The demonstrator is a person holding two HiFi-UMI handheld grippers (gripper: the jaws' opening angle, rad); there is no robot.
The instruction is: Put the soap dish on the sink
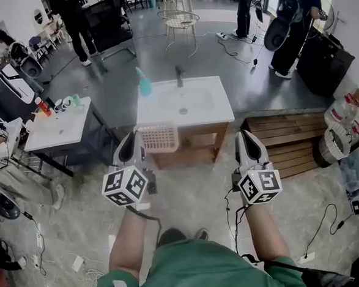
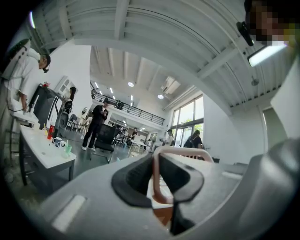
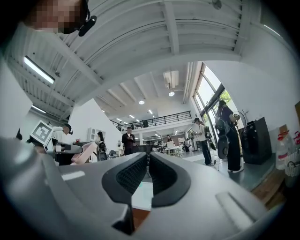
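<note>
**Soap dish** (image 1: 159, 138): pink, slatted, basket-like. The left gripper (image 1: 133, 151) holds it by the rim with its jaws clamped on it, and the dish juts toward 1 o'clock from the jaws. The head view sets it over the near left edge of the sink (image 1: 214, 107), at 7 o'clock from the drain. Whether it touches the sink cannot be told.

**Left gripper view:** only the pink rim shows, pinched edge-on between the black pads (image 2: 133, 180). Its loop arches toward 2 o'clock. The jaws hide most of the sink.

**Right gripper** (image 1: 249, 146): at 4 o'clock from the sink, well apart from the dish. Its own view shows the jaws drawn nearly together, with a thin slit between them and nothing in it. At 9 o'clock that view catches the dish (image 3: 83, 152) side-on, a face the head view lacks.

**Faucet** (image 1: 178, 76): at the sink's far edge.

**Bottle** (image 1: 143, 85): blue, at the sink's far left corner. Both are plain in the head view.
</note>
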